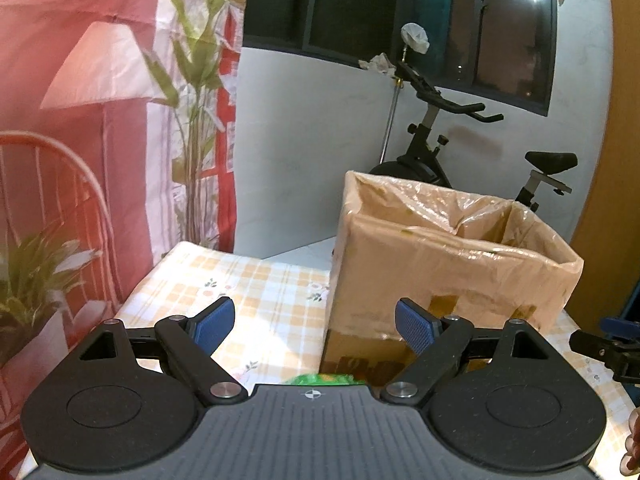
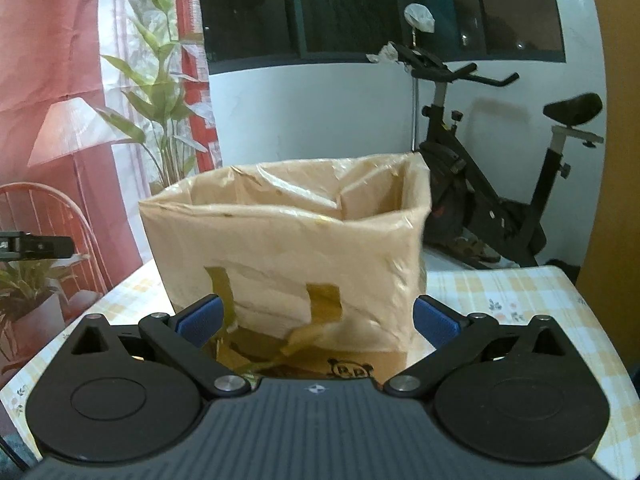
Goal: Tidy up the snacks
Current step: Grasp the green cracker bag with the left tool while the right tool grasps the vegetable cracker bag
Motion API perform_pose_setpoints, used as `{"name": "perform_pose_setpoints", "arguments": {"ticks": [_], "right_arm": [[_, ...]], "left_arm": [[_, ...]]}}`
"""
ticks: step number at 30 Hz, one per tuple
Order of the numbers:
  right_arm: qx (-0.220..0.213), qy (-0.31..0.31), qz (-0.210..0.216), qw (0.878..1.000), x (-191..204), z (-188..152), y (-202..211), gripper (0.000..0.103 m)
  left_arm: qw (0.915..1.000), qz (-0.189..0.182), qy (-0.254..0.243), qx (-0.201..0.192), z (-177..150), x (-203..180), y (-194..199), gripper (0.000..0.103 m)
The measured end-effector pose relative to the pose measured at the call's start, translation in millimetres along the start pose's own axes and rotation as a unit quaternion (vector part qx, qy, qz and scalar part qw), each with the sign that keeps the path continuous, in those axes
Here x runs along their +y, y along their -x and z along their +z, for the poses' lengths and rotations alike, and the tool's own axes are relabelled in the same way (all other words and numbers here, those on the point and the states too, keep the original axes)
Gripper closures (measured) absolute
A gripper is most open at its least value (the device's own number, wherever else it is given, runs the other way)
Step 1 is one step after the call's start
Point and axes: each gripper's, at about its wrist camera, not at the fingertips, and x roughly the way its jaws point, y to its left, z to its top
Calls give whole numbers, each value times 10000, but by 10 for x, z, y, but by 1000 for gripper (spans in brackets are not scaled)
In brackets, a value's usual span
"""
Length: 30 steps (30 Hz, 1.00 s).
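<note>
A cardboard box (image 1: 448,276) lined with a clear plastic bag stands open-topped on the checked tablecloth (image 1: 256,292). My left gripper (image 1: 316,326) is open in front of the box's left corner, nothing between its blue pads. A bit of a green snack packet (image 1: 320,379) peeks out just below the jaws, mostly hidden by the gripper body. In the right wrist view the same box (image 2: 288,256) fills the middle. My right gripper (image 2: 316,320) is open, its pads standing at either side of the box's lower front without pressing it. The inside of the box is hidden.
The right gripper's black tip (image 1: 600,346) shows at the right edge of the left wrist view. An exercise bike (image 2: 492,184) stands behind the table by the wall. A printed curtain (image 1: 100,120) hangs on the left. The tablecloth (image 2: 520,300) extends right of the box.
</note>
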Motion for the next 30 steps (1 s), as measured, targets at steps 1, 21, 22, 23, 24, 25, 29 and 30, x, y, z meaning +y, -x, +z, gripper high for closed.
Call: {"name": "perform_pose_setpoints", "arguments": {"ticks": [1, 21, 22, 23, 24, 25, 29, 30], "right_arm": [[11, -18, 11, 10000, -14, -23, 6, 0], [1668, -538, 34, 9845, 183, -571, -420, 0], [1708, -522, 28, 9839, 198, -584, -436, 0], [1757, -514, 21, 9831, 205, -595, -456, 0], [1789, -512, 18, 9825, 208, -611, -474, 0], [1825, -516, 5, 9819, 209, -628, -492, 0], [1891, -495, 38, 9807, 209, -677, -537, 2], [1901, -486, 48, 9806, 207, -680, -543, 3]], "left_arm": [[10000, 16, 26, 22, -22, 23, 5, 14], [9962, -134, 179, 848, -472, 188, -588, 14], [9952, -108, 203, 948, -500, 185, -678, 14], [9943, -95, 240, 1032, -530, 175, -753, 14], [9936, -112, 284, 1083, -555, 179, -829, 15], [9936, -114, 323, 1076, -578, 182, -888, 15], [9904, -28, 345, 1341, -648, 168, -1093, 15], [9894, -57, 366, 1402, -672, 168, -1121, 15]]}}
